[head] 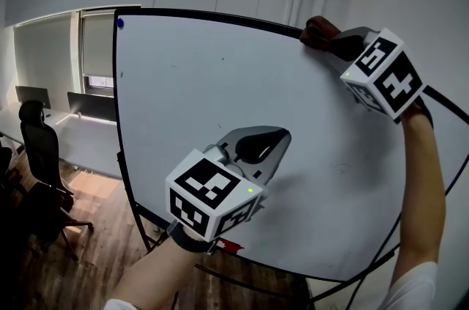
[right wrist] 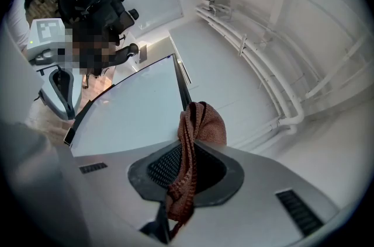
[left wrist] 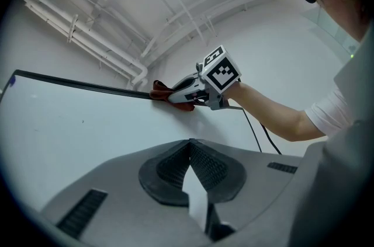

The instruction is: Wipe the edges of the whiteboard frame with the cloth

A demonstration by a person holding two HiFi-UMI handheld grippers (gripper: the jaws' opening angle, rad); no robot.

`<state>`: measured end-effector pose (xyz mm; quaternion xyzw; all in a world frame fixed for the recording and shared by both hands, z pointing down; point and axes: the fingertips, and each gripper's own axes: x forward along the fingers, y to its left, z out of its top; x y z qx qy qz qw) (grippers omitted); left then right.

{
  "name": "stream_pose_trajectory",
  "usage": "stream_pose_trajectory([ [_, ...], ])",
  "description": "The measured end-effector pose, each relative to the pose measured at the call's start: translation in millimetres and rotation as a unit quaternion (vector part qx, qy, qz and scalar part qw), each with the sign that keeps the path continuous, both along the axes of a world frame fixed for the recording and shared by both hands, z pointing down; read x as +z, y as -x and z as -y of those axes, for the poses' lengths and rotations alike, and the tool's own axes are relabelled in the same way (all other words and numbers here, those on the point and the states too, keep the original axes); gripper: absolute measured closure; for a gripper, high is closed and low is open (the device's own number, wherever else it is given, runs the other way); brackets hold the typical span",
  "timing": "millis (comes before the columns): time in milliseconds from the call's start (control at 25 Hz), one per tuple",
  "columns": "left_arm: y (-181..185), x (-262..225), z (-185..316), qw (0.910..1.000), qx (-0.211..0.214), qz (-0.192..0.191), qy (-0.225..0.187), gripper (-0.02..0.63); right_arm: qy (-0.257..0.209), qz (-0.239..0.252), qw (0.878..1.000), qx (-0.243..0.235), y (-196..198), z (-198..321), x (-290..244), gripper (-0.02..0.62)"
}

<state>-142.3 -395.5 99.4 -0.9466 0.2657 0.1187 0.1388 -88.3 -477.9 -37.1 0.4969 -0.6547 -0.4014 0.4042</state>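
A large whiteboard [head: 242, 111] with a thin black frame [head: 212, 15] stands in front of me. My right gripper [head: 322, 41] is shut on a reddish-brown cloth [head: 316, 31], pressed against the top frame edge near the upper right corner. In the right gripper view the cloth [right wrist: 196, 141] hangs between the jaws and drapes over the frame [right wrist: 181, 85]. The left gripper view shows the cloth [left wrist: 169, 94] on the frame [left wrist: 76, 83]. My left gripper [head: 267, 144] hovers before the board's lower middle, shut and holding nothing.
A black office chair [head: 40, 155] and a desk with monitors [head: 66, 107] stand at the left on a wooden floor. White pipes [right wrist: 257, 59] run along the wall behind the board. A black cable [head: 447, 103] trails from the right gripper.
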Motion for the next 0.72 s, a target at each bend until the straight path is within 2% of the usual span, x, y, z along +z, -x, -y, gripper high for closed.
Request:
stream_pose_trajectory([
  [280, 28, 1, 11, 0.9998, -0.019, -0.004, 0.001, 0.597, 0.007, -0.009, 1.0, -0.008, 35, 14, -2, 0.551],
  [520, 36, 5, 22, 0.9995, -0.029, -0.007, 0.002, 0.597, 0.019, -0.02, 0.999, -0.019, 65, 25, 2, 0.551],
  [720, 39, -10, 33, 0.999, -0.04, -0.013, -0.014, 0.597, 0.03, -0.023, 0.999, -0.033, 85, 37, 2, 0.551],
])
